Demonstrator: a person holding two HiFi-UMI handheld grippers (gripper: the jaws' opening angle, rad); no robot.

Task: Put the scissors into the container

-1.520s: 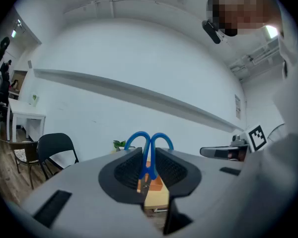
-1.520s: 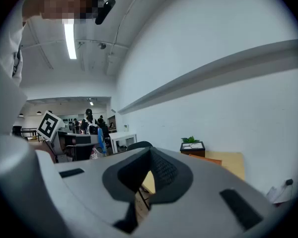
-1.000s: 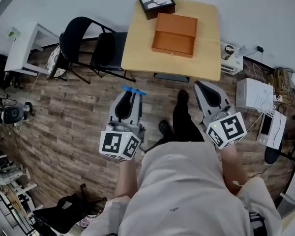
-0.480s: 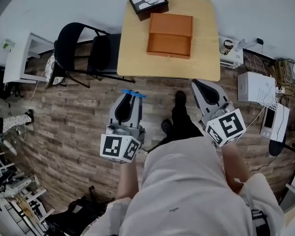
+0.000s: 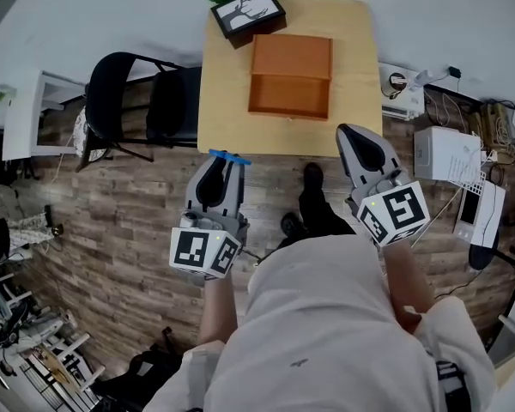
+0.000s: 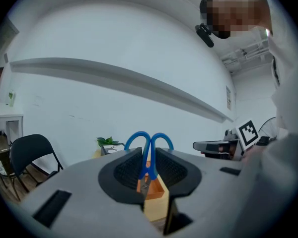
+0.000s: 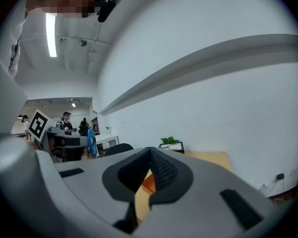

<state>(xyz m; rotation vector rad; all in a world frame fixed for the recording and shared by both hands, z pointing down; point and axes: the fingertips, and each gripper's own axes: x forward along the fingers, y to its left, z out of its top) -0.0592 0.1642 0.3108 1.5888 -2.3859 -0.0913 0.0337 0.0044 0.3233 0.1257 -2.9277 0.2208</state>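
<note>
Wood floor [image 5: 112, 230] under us | pale surface [image 5: 352, 75] ahead carries the orange container [image 5: 290, 75] | our left gripper [image 5: 226, 156] hangs short of that surface, fingers [image 6: 124, 167] clamped on the blue scissors [image 6: 149, 157] | our right gripper [image 7: 149, 155] carries nothing, fingers [image 7: 164, 170] pressed together
</note>
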